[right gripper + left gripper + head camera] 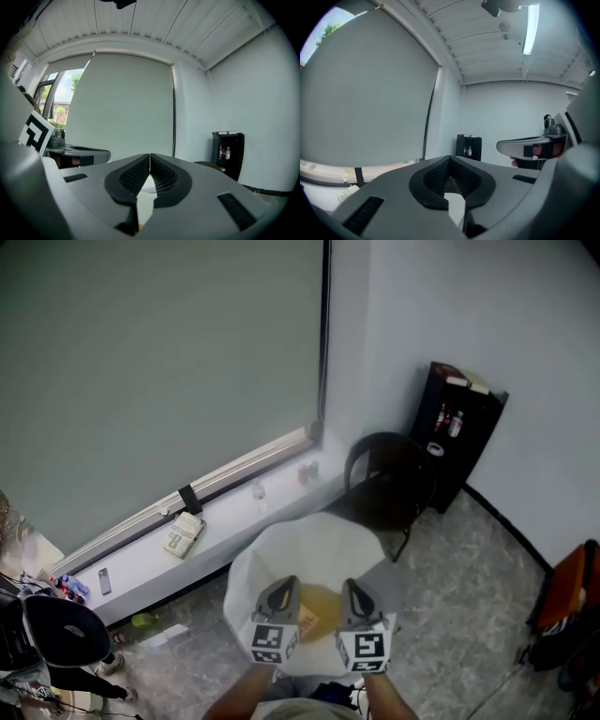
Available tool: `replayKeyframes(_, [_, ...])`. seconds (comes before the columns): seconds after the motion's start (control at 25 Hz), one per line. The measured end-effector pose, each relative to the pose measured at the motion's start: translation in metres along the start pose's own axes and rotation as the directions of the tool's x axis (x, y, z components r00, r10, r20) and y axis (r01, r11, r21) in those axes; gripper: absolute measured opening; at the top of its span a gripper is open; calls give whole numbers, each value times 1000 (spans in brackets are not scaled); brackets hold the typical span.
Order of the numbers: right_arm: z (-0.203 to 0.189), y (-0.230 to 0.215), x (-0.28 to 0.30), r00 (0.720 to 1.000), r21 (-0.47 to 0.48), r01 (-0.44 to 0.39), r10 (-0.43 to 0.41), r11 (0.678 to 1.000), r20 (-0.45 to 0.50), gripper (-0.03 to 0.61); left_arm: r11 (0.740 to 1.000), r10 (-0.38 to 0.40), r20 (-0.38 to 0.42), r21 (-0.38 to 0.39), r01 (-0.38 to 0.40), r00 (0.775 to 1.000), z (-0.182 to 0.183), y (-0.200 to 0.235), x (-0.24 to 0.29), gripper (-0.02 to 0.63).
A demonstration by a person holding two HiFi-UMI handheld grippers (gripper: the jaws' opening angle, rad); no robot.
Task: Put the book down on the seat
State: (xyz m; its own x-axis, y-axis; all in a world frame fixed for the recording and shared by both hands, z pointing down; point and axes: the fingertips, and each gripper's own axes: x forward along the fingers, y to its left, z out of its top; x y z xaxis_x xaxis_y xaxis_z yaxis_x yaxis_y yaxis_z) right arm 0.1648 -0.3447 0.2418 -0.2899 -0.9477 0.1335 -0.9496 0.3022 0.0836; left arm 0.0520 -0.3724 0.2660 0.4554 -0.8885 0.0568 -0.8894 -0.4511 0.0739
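Observation:
In the head view I hold the book (309, 554), a wide white spread with a yellowish patch, low in front of me. My left gripper (279, 585) is shut on its near edge, and a white sheet (457, 208) shows between the meeting jaws in the left gripper view. My right gripper (356, 585) is shut on the same edge, with a white sheet (145, 206) pinched between its pads. The seat, a black chair (389, 479), stands beyond the book by the wall, and its edge (206, 164) shows past the right gripper.
A black cabinet (459, 427) with bottles stands in the corner right of the chair. The window ledge (225, 521) carries a booklet (183, 533), a phone (104, 580) and small cans (307, 472). A dark round seat (66, 629) is at the lower left, a red bag (572, 587) at the right.

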Motion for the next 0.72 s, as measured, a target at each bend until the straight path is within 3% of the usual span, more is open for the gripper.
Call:
replayKeyframes(0.16, [33, -2, 2, 999, 7, 13, -13, 1000, 50, 3, 997, 1, 49, 72, -4, 999, 41, 0, 2, 8])
replayKeyframes(0.36, [63, 14, 4, 995, -7, -23, 24, 1000, 98, 3, 995, 16, 69, 97, -23, 997, 72, 6, -1, 8])
replayKeyframes(0.72, [74, 22, 4, 994, -10, -38, 39, 999, 105, 3, 992, 20, 81, 125, -30, 997, 85, 7, -10, 8])
